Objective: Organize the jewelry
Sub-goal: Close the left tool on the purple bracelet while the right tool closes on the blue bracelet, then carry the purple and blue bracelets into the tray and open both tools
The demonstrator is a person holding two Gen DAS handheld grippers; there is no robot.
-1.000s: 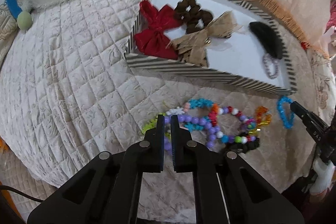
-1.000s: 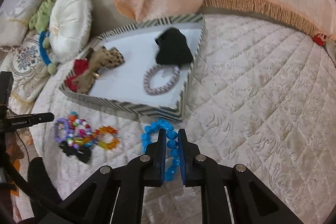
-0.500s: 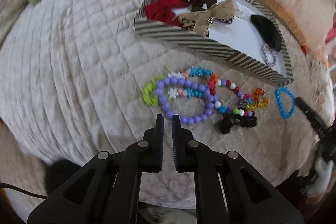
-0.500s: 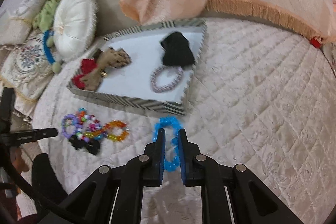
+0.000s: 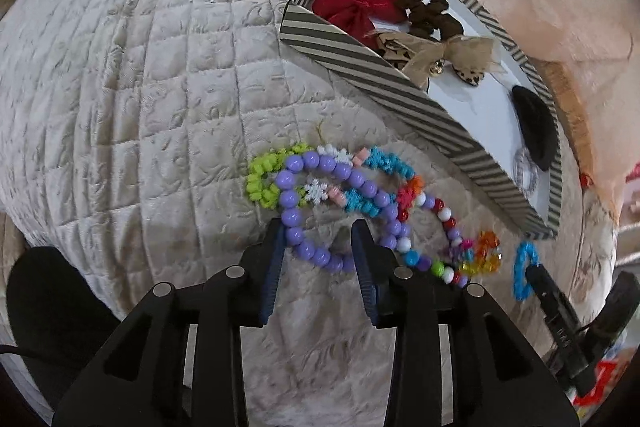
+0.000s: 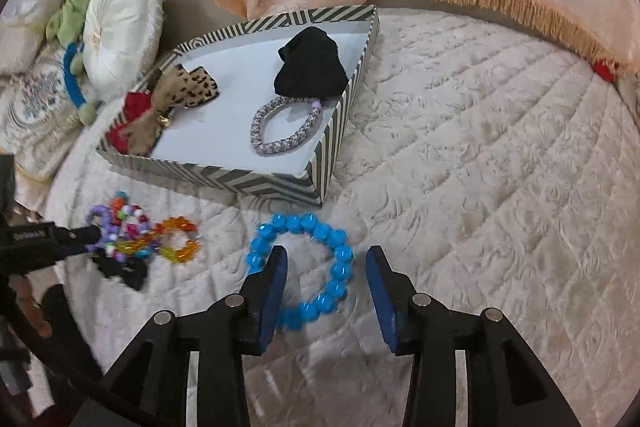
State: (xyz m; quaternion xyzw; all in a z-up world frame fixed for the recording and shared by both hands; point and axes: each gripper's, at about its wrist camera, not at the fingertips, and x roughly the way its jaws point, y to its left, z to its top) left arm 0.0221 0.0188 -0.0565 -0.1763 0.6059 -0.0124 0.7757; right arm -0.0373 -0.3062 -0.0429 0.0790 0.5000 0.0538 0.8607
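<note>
Blue bead bracelet [image 6: 304, 267] flat on the quilted bed [image 6: 480, 167], just in front of the near corner of the striped box [image 6: 280, 183]; half a second ago pinched between shut fingers, now free. Right tool [image 6: 326, 291] spread wide, one finger inside the ring's left side, the other outside to the right, gripping nothing. Purple bead bracelet [image 5: 320, 211] likewise on the bed, tangled among the green, teal and multicoloured strands [image 5: 436, 231], near the box's long striped wall [image 5: 400, 95]. Left tool [image 5: 318, 247] also newly opened, jaws apart and straddling the near arc of purple beads, tips close to or touching the beads, clamped on nothing. Probably a fresh grasp being set up on both sides, so neither bracelet yet in the box. Inside already: red bow [image 5: 356, 3], brown scrunchie [image 5: 428, 11], tan bow [image 5: 444, 55], black piece [image 6: 310, 67], braided band [image 6: 280, 131].
</note>
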